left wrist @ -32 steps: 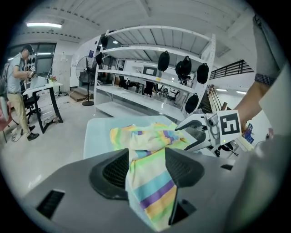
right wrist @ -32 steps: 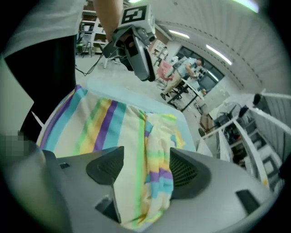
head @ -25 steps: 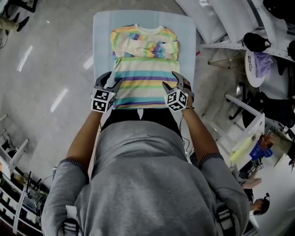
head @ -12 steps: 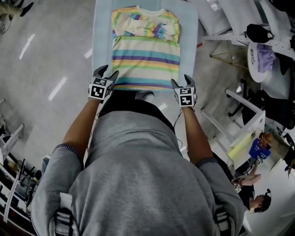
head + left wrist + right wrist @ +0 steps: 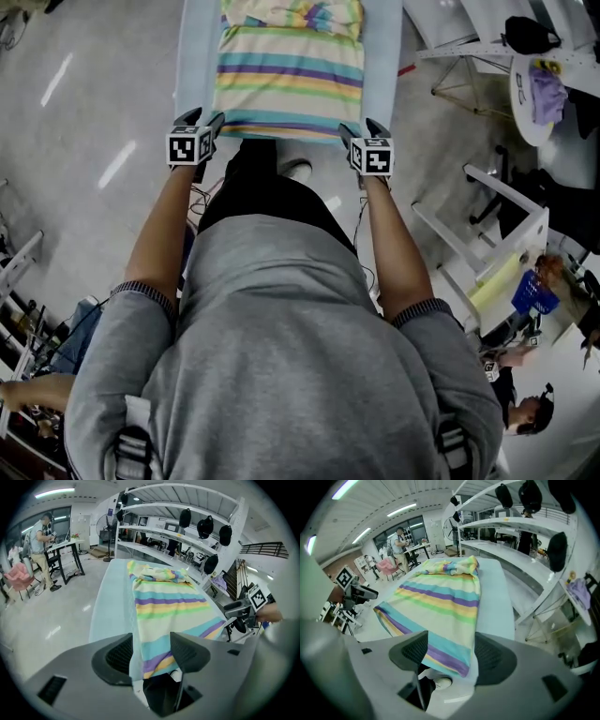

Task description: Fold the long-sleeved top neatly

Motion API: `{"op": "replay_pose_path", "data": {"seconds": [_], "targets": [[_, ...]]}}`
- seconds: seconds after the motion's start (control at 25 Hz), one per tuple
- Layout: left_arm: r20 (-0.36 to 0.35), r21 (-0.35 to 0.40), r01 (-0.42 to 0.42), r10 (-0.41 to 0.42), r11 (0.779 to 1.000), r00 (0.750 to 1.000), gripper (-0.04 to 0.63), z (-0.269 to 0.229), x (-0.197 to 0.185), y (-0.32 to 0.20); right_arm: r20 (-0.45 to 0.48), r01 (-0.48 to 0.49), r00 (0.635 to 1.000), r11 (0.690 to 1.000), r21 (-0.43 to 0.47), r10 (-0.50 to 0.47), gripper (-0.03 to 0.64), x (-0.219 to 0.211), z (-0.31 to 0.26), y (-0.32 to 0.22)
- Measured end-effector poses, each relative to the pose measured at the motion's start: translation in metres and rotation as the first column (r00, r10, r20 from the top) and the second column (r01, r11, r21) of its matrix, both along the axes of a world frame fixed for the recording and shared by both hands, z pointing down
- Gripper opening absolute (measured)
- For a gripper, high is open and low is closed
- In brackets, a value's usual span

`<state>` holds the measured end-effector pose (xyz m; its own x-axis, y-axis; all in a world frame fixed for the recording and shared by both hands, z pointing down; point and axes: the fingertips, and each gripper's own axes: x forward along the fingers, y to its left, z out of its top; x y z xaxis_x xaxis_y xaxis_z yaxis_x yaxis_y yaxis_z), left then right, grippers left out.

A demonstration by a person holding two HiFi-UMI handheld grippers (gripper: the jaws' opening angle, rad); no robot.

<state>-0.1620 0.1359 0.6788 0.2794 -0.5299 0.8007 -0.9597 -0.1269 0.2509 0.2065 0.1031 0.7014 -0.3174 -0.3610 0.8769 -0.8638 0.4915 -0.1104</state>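
Head view: striped long-sleeved top (image 5: 291, 70) lies flat on a light-blue padded bench (image 5: 192, 56). Soft fabric, pastel bands of yellow, green, purple and teal. The far collar end is cut off by the frame, and the person's body hides the near bench edge. Left gripper (image 5: 202, 118) and right gripper (image 5: 361, 127) sit at the two near hem corners; contact is hard to judge here.

Left gripper view: fingers (image 5: 117, 656) are dark with ribbed pads and stand spread. The left hem corner of the top (image 5: 164, 602) shows between them, not pinched. Sleeves are bunched at the far end.

Right gripper view: fingers (image 5: 492, 656) are also apart, with the right hem corner between them and nothing clamped.
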Motion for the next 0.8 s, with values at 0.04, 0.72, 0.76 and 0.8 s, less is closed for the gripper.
{"op": "replay_pose_path", "data": {"seconds": [0.04,0.72,0.76,0.8], "targets": [[-0.001,-0.002,0.015,-0.015,1.0,1.0,0.276,0.002,-0.001,0.002,0.007,-0.013,1.0,1.0,-0.006,0.013,0.323,0.003,0.003,0.002],[0.009,-0.003,-0.023,0.023,1.0,1.0,0.278,0.029,0.005,0.051,0.017,0.032,0.999,0.999,-0.026,-0.032,0.314,0.02,0.031,0.046],[0.009,-0.002,-0.032,0.032,0.999,0.999,0.278,0.031,0.008,0.05,0.011,0.038,0.999,0.999,-0.026,-0.038,0.314,0.019,0.033,0.046],[0.011,-0.004,-0.042,0.042,0.999,0.999,0.278,0.033,0.011,0.049,0.005,0.045,0.999,0.999,-0.025,-0.045,0.314,0.018,0.034,0.047]]}}
